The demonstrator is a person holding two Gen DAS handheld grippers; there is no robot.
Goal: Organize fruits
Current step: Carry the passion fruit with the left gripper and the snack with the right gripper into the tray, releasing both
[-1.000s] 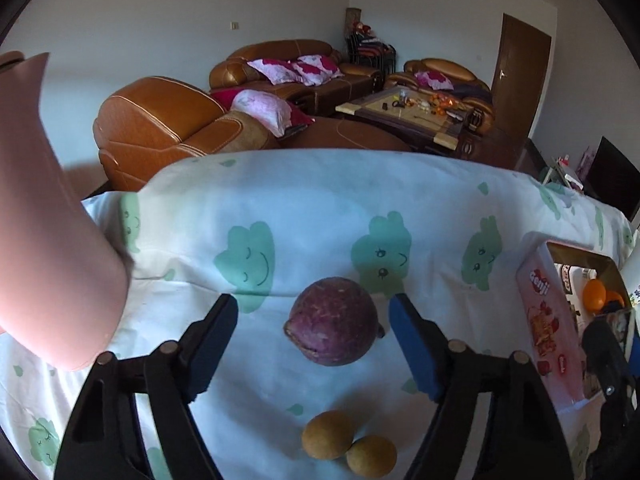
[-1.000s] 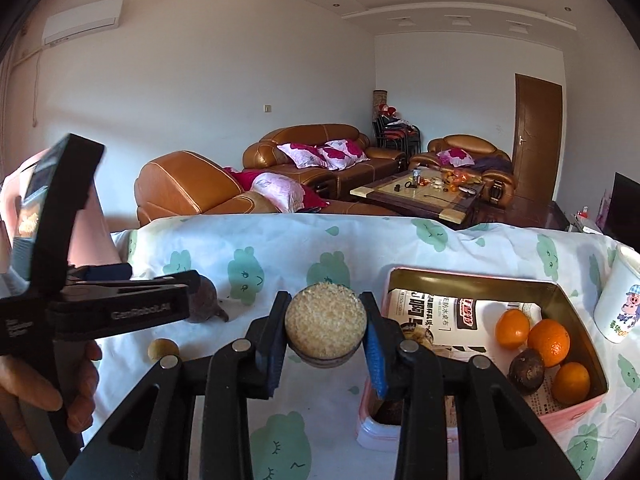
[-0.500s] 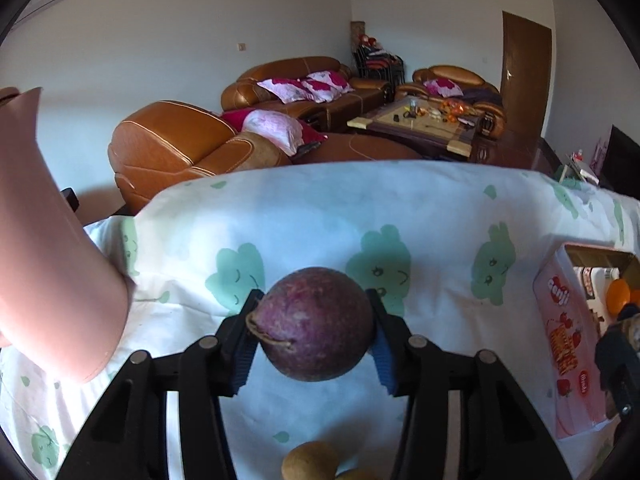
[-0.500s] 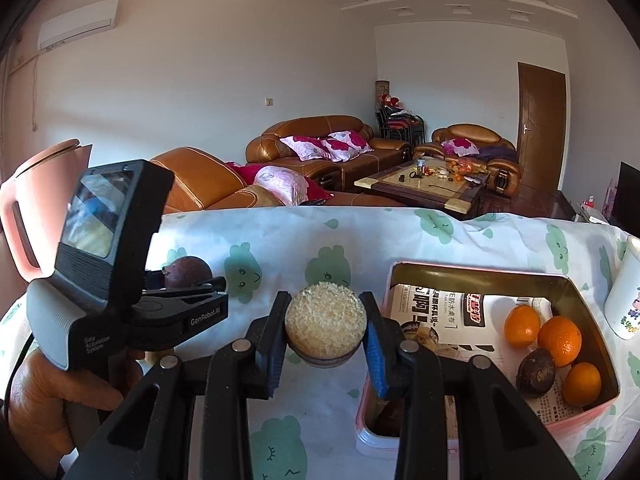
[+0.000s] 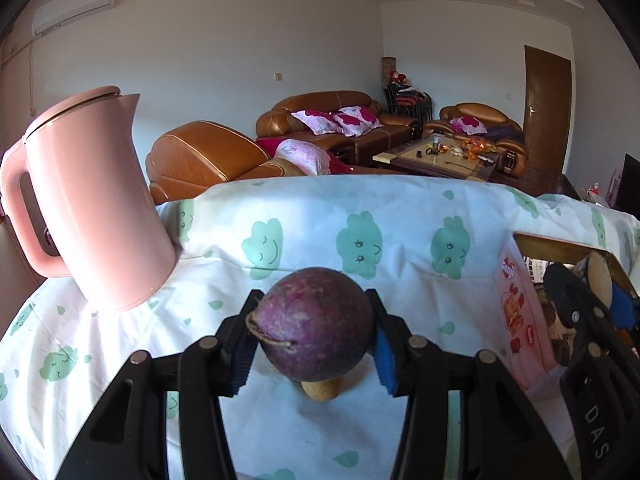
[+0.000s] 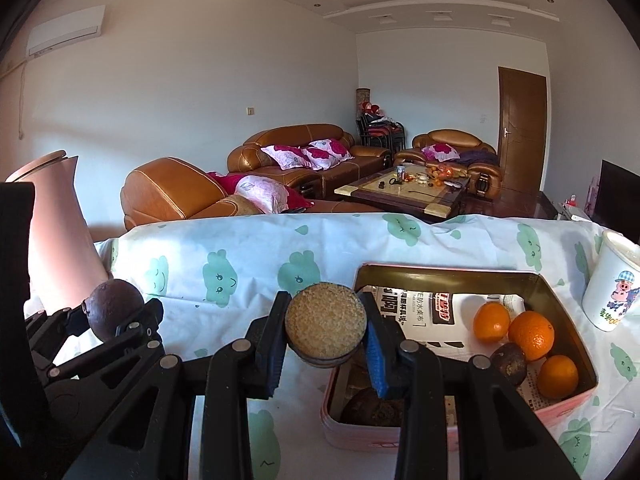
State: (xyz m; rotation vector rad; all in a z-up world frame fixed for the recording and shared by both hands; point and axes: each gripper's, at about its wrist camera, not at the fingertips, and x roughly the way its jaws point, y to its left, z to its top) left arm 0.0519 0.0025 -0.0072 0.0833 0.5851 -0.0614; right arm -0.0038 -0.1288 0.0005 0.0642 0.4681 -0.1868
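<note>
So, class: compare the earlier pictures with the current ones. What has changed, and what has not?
The left gripper closed its jaws on the purple fruit and lifted it off the tablecloth, clear of the small brown fruit. Unchanged: the right gripper grips its tan round piece near the tin of oranges.

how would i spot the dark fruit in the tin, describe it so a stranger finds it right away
Find the pink tin on the cloud-print cloth, lined with newspaper. In its right-hand corner lie three oranges, and the dark fruit lies against them on their left. It alone there is brown-black and dull, not bright orange.
</note>
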